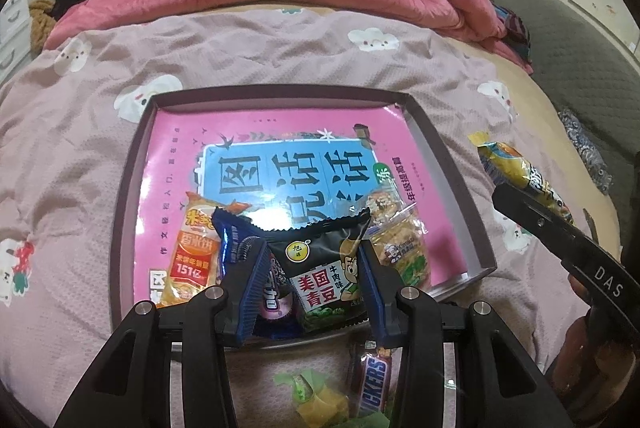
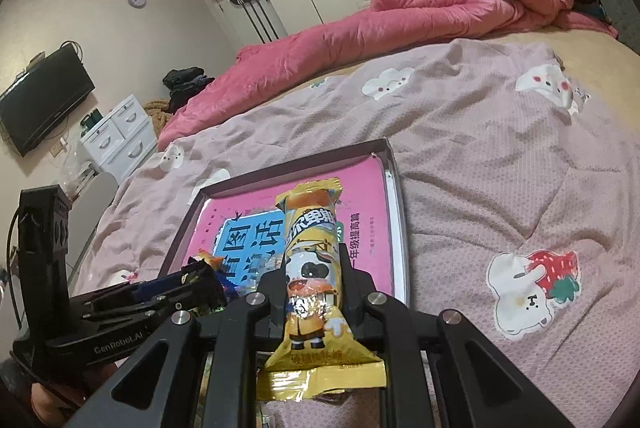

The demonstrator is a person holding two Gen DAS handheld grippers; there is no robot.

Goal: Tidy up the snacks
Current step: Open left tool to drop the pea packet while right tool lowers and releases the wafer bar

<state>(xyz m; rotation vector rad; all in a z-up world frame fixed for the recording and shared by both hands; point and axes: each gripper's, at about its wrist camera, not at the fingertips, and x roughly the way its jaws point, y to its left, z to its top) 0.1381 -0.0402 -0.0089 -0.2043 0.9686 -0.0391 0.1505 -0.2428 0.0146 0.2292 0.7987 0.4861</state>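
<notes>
1. Loading snacks into the shallow box (image 1: 472, 195) on the bed (image 1: 80, 155); both tools carry one packet each, over or near its near edge.
2. Left tool (image 1: 310, 292): part-way open, blue pads clamped on the black green-pea packet (image 1: 320, 268), held upright over the box's near end. Orange rice-cracker packet (image 1: 192, 260), blue Oreo packet (image 1: 232, 244) and clear cracker pack (image 1: 396, 240) already lie there on the pink book (image 1: 280, 131).
3. Do it well: lower until the packet's bottom meets the book, aim for a gap so it doesn't ride on the Oreo, then release.
4. Right tool (image 2: 314, 292): jaws nearly together, pinching the yellow bar packet (image 2: 312, 268) mid-length, over the box's near right corner.
5. Stagger drops; tools are close together.
6. Snickers (image 1: 372, 384) still outside the box.
</notes>
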